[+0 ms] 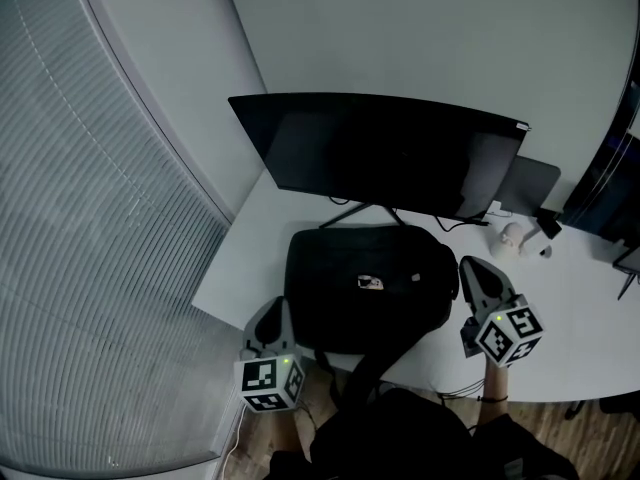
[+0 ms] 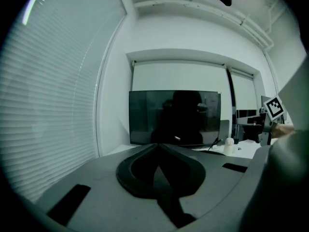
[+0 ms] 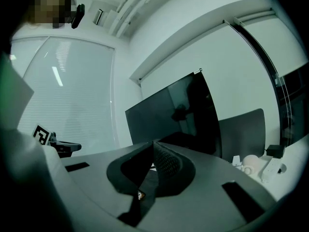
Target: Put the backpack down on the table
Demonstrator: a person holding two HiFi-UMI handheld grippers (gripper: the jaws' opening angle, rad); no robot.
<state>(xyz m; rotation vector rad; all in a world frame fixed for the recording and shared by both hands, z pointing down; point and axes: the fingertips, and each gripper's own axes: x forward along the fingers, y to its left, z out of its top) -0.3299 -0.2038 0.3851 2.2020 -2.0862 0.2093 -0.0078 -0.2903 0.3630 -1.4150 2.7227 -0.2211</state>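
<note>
- Backpack (image 1: 365, 288), black, is lying flat on the white table (image 1: 585, 298) at its near left corner. Its straps (image 1: 358, 373) are hanging over the front edge.
- Writing: a small pale patch (image 1: 370, 282) is showing on the backpack's top face, too small to read. Each tool is carrying a marker cube (image 1: 270, 383) of black-and-white squares, with no letters on it.
- Left tool (image 1: 272, 316) is hovering off the table's near left corner, just beside the backpack's lower left side. Its jaws are closed tip to tip, gripping nothing I can make out.
- Right tool (image 1: 475, 273) is hovering over the table just beside the backpack's right side. Its jaws are pressed together too, with nothing visibly held. I cannot tell whether either tool is touching the fabric.
- Edges: the monitor (image 1: 380, 153) is standing just behind the backpack, its stand leg (image 1: 350, 213) reaching the backpack's top edge. Window blinds (image 1: 90, 218) are closing off the left side.
- Open room: bare table is lying to the right of the backpack. Small white objects (image 1: 510, 236) are sitting near the monitor's right end.
</note>
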